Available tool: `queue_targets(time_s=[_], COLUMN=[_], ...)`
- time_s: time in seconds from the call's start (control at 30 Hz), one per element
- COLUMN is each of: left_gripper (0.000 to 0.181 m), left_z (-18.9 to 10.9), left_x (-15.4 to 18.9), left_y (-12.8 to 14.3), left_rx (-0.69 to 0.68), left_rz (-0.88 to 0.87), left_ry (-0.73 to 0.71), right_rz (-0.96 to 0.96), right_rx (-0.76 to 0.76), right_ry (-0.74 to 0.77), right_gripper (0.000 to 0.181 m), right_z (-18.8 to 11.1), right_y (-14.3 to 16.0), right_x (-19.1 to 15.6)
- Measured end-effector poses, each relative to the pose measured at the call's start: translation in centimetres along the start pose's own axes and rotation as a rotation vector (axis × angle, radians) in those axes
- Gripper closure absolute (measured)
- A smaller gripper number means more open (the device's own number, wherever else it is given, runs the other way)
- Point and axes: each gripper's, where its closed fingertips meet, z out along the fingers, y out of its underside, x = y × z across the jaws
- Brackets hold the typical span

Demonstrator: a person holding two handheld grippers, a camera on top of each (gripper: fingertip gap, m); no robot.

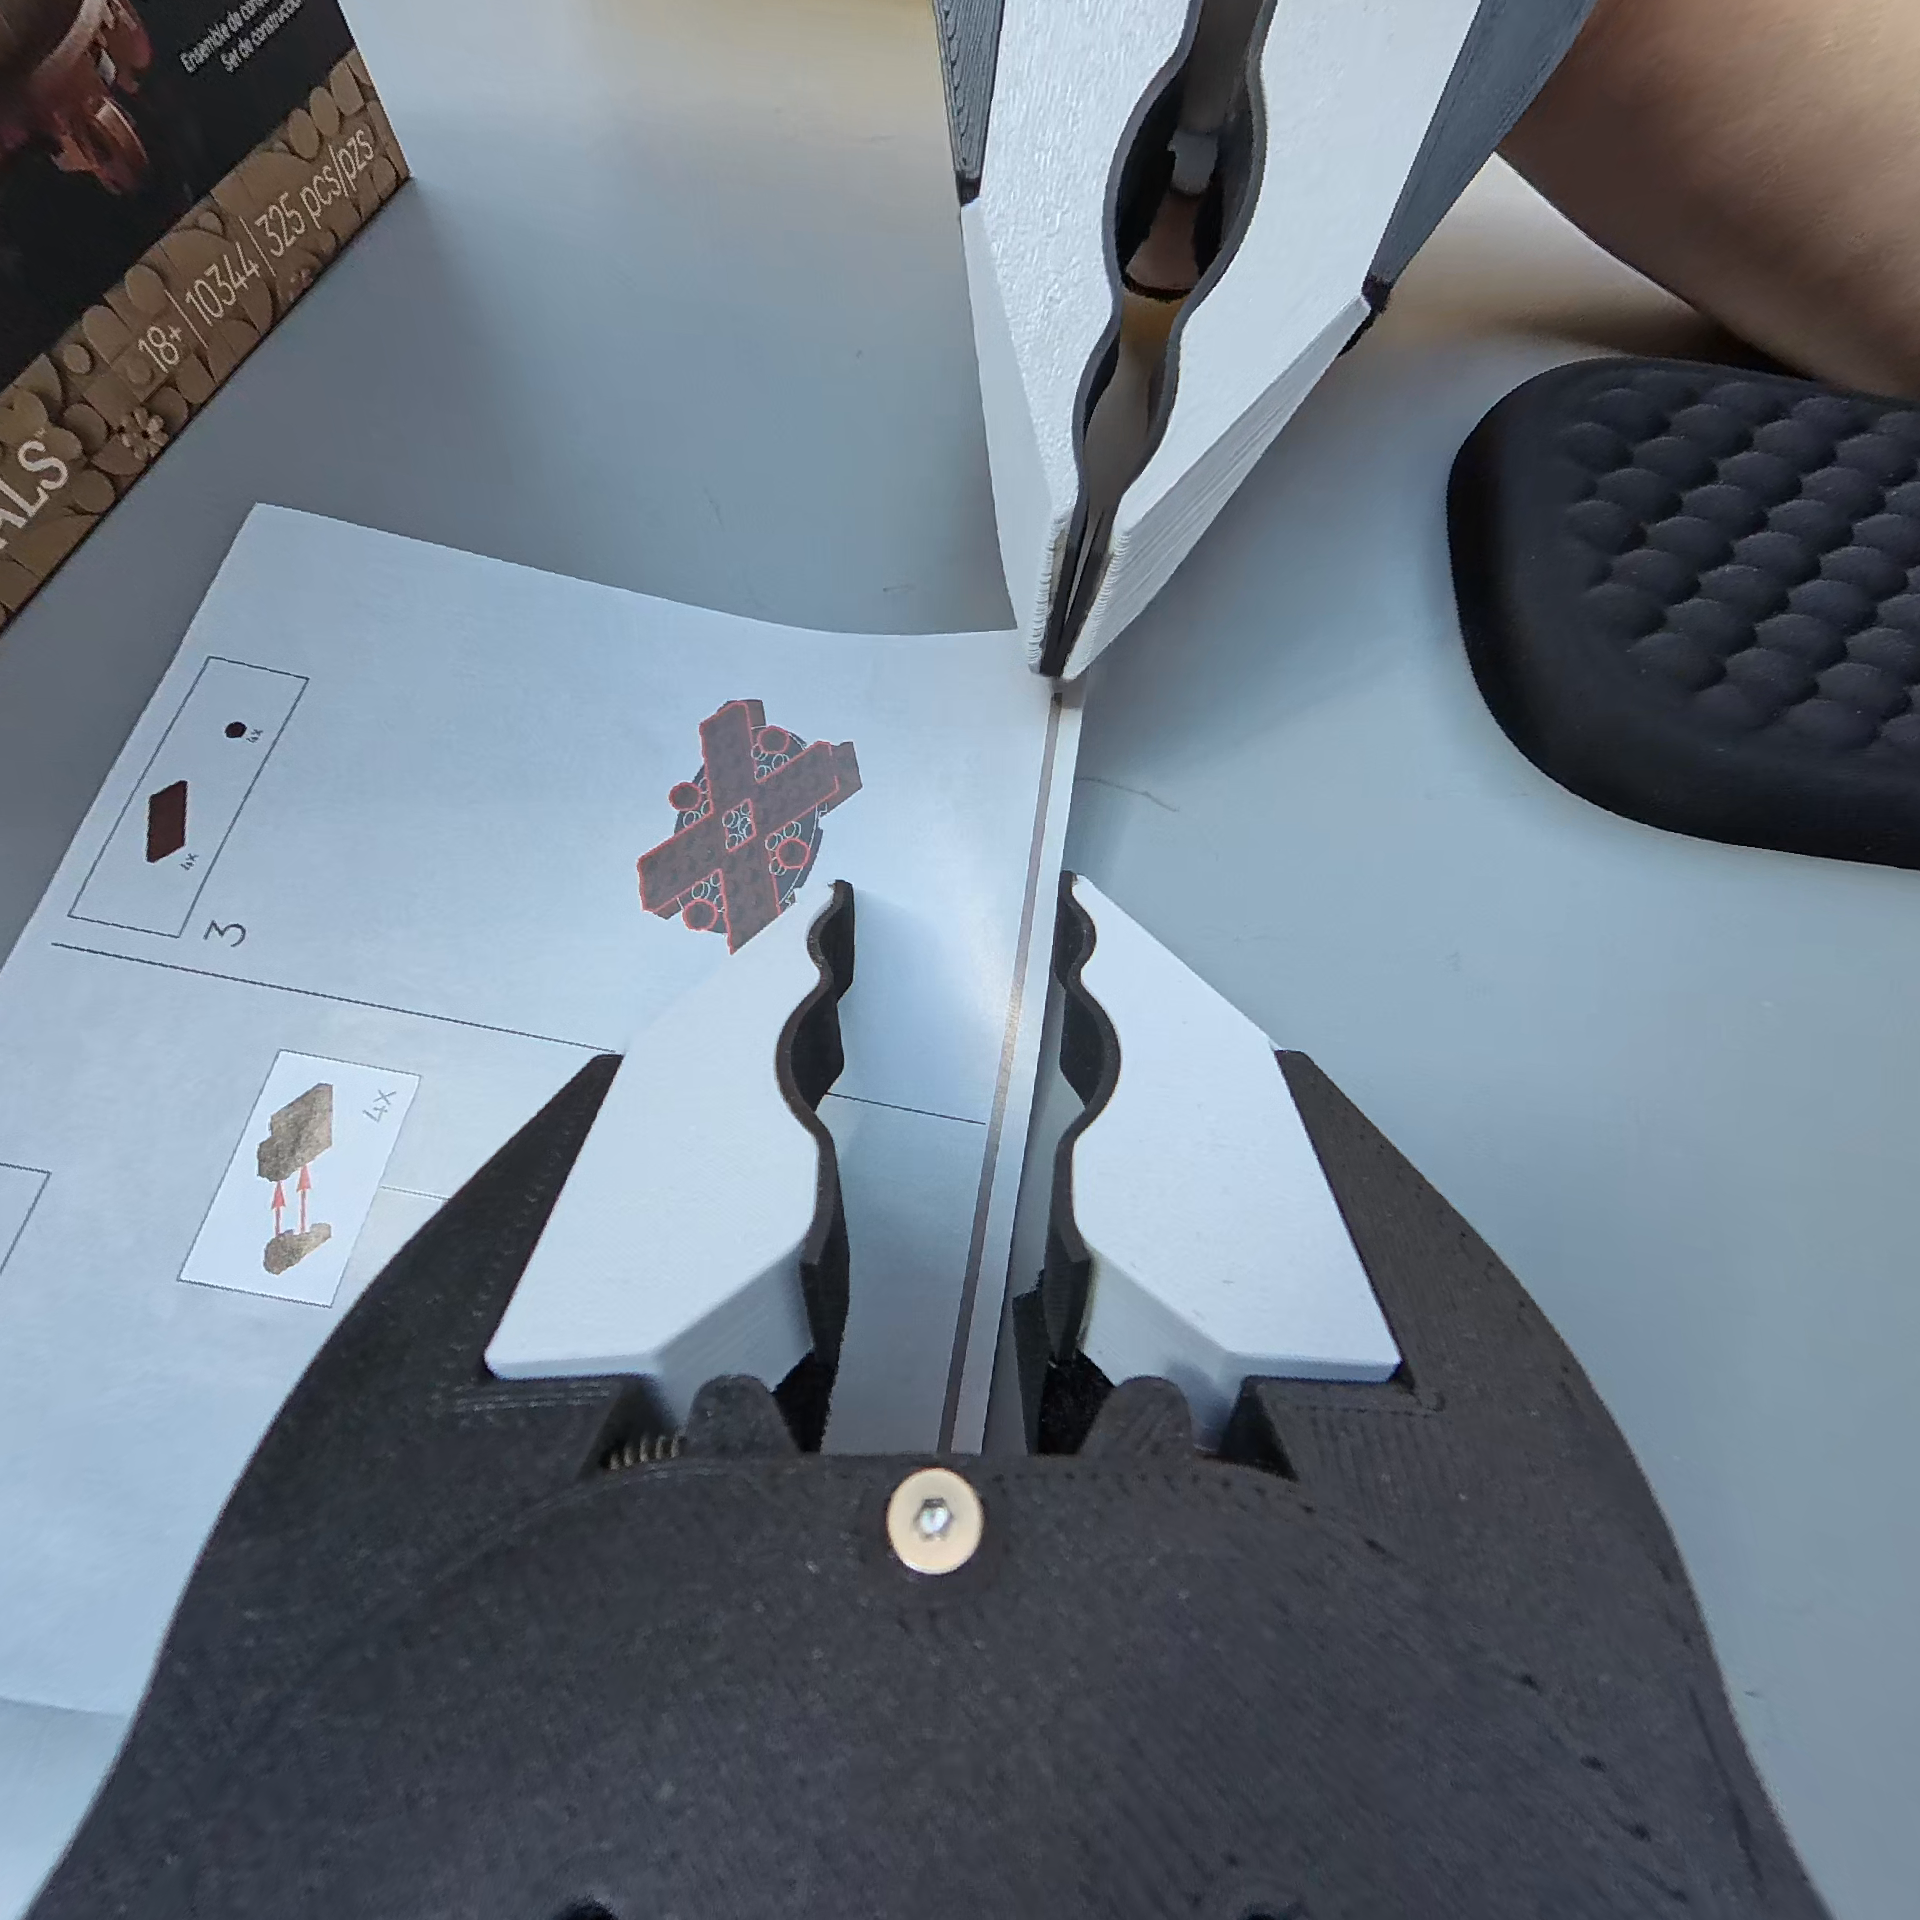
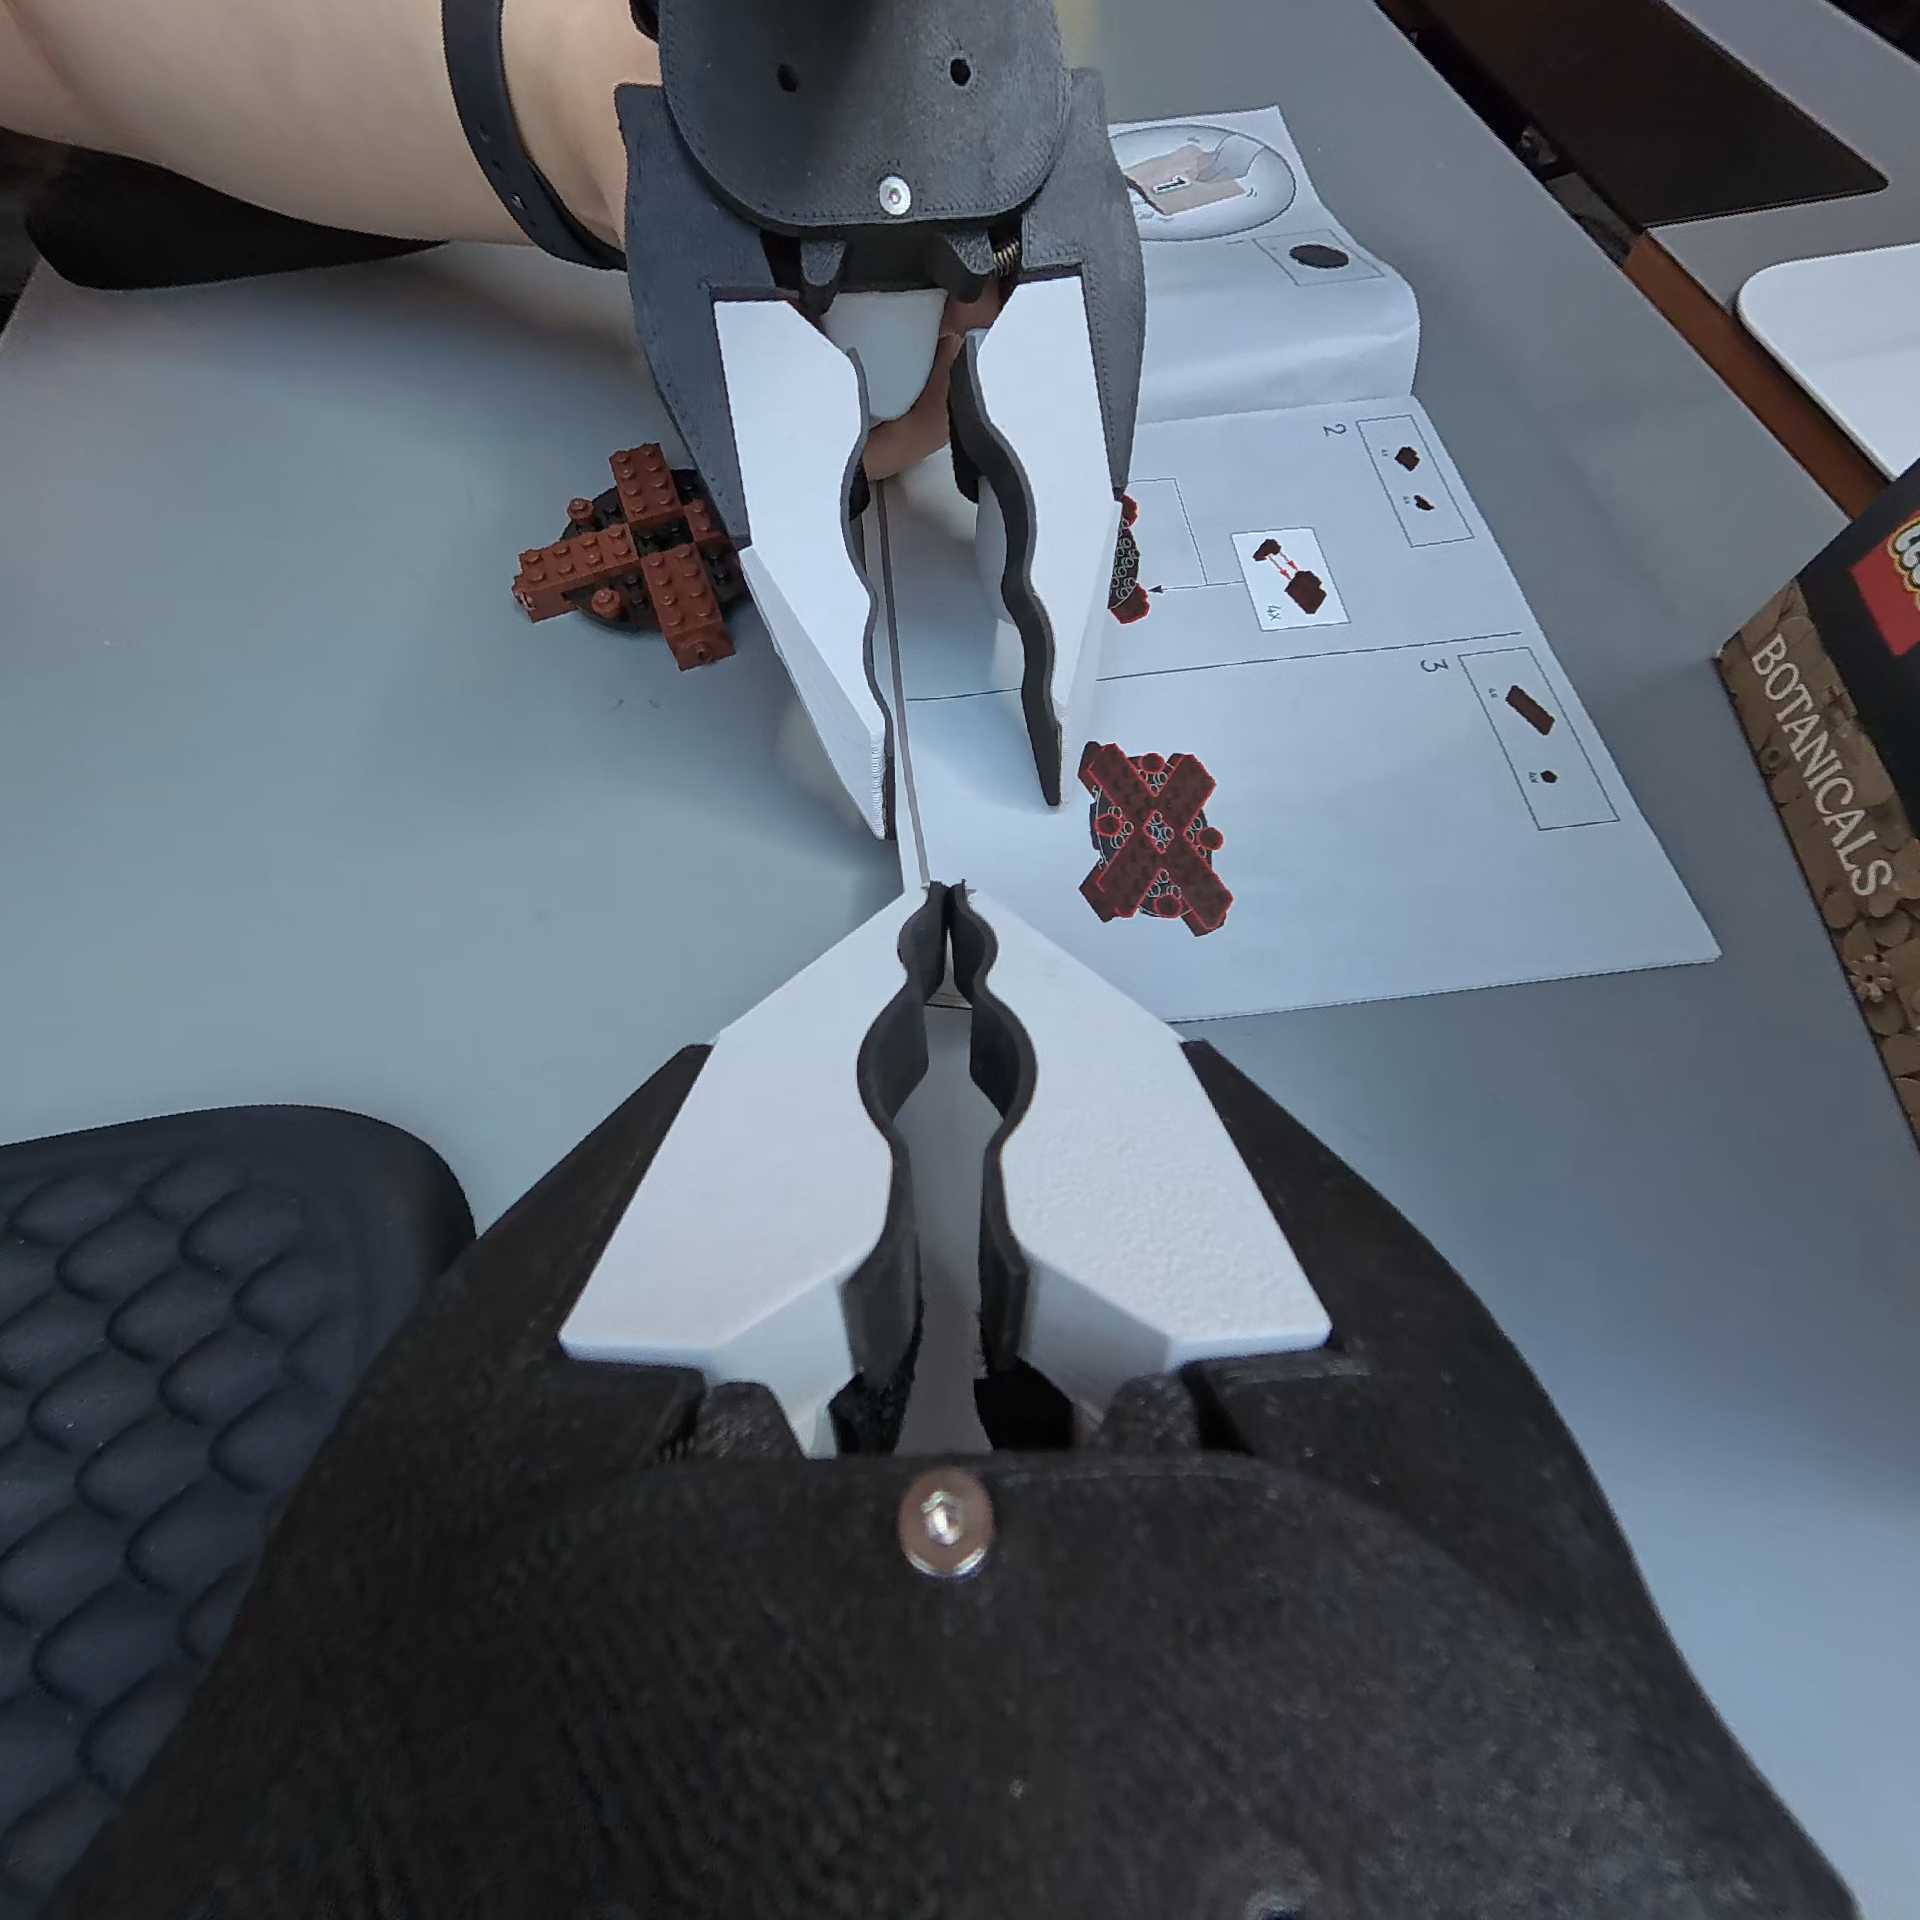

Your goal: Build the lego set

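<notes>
A white instruction booklet (image 2: 1351,831) lies open on the grey table, with a printed brown cross-shaped build (image 1: 743,836) on its page. My right gripper (image 2: 940,896) is shut on the edge of a page (image 2: 914,842) and holds it raised, so the page shows edge-on. In the left wrist view the right gripper (image 1: 1060,660) pinches the far end of that page edge (image 1: 1023,987). My left gripper (image 1: 951,914) is open, and the raised page stands between its fingers without being pressed. It also shows in the right wrist view (image 2: 966,805). The real brown lego cross (image 2: 634,561) on a dark round base sits on the table beyond.
The lego box (image 1: 156,260) stands at the booklet's far side and also shows in the right wrist view (image 2: 1849,831). A black padded wrist rest (image 1: 1714,623) lies on the table beside my right gripper. A person's forearm (image 2: 312,125) is behind the left gripper. Left tips to right tips: about 4 cm. My left tips are roughly 11 cm from the real brown lego cross (image 2: 634,561).
</notes>
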Motion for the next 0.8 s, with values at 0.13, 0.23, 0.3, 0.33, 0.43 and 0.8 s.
queue_targets(time_s=[0.13, 0.23, 0.3, 0.33, 0.43, 0.8], left_gripper=[0.144, 0.144, 0.144, 0.144, 0.144, 0.144], left_z=[0.0, 0.0, 0.0, 0.0, 0.0, 0.0], left_x=[0.0, 0.0, 0.0, 0.0, 0.0, 0.0], left_y=[0.0, 0.0, 0.0, 0.0, 0.0, 0.0], left_rx=[0.001, 0.000, 0.000, 0.000, -0.001, 0.004], left_rz=[-0.003, -0.004, -0.005, -0.005, -0.003, -0.004], left_ry=[0.003, 0.005, 0.005, 0.005, 0.003, 0.005], right_rz=[-0.052, -0.057, -0.038, -0.037, -0.042, -0.015], right_rx=[0.029, 0.008, 0.011, 0.006, -0.014, 0.005], right_ry=[0.019, 0.021, 0.008, 0.009, 0.017, 0.018], right_gripper=[0.170, 0.162, 0.162, 0.162, 0.163, 0.166], right_z=[-1.2, -1.4, -1.2, -1.0, -0.6, -0.7], right_y=[-0.3, 0.5, 0.6, 0.7, 0.9, 0.7], right_x=[0.1, 0.2, 0.2, 0.2, 0.3, 0.5])
